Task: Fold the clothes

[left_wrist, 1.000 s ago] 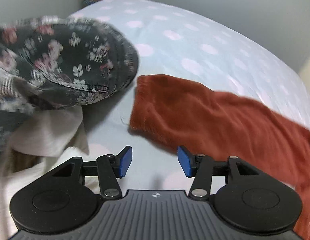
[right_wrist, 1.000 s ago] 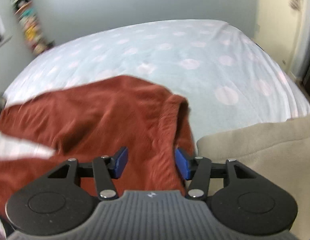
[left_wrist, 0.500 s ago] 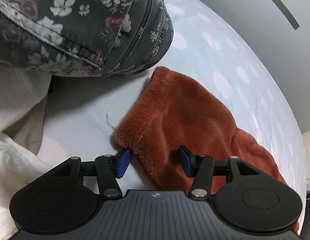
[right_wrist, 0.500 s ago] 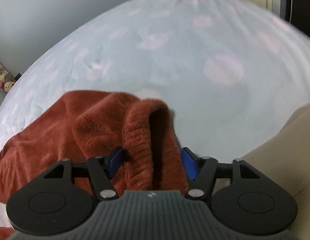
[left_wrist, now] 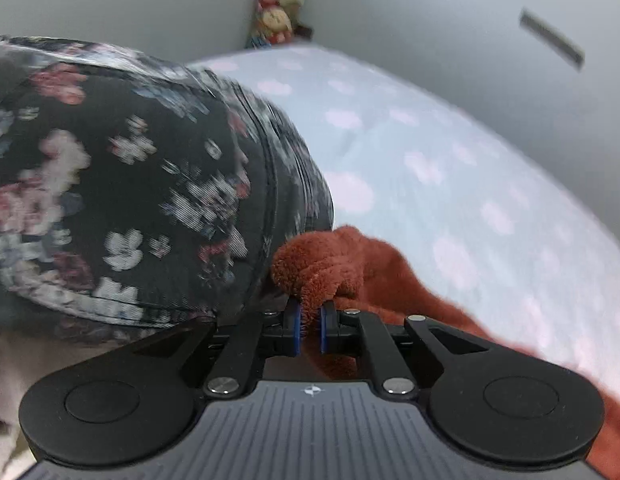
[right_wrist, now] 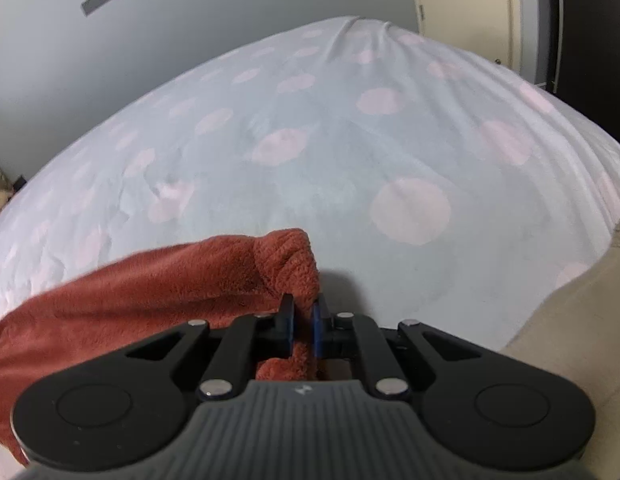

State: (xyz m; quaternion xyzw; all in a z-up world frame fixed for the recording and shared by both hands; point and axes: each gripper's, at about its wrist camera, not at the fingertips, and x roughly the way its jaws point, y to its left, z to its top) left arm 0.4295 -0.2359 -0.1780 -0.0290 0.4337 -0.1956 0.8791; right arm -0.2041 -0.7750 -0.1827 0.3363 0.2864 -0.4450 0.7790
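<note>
A rust-red fleece garment lies across the pale blue bed sheet. My left gripper is closing, and its blue pads pinch a bunched corner of the fleece, next to the dark floral cloth. In the right wrist view the same fleece garment stretches off to the left. My right gripper is closing too, with a ribbed cuff end of the fleece squeezed between its pads. Both pinched ends stand up above the fingers.
A dark floral garment bulges at the left, over whitish cloth. A beige garment lies at the right on the dotted sheet. Stuffed toys sit in the wall corner. A door frame stands beyond the bed.
Both grippers have closed from wide open onto the ends of the red fleece, which now bunch up between the pads. Both hands came down closer to the garment.
</note>
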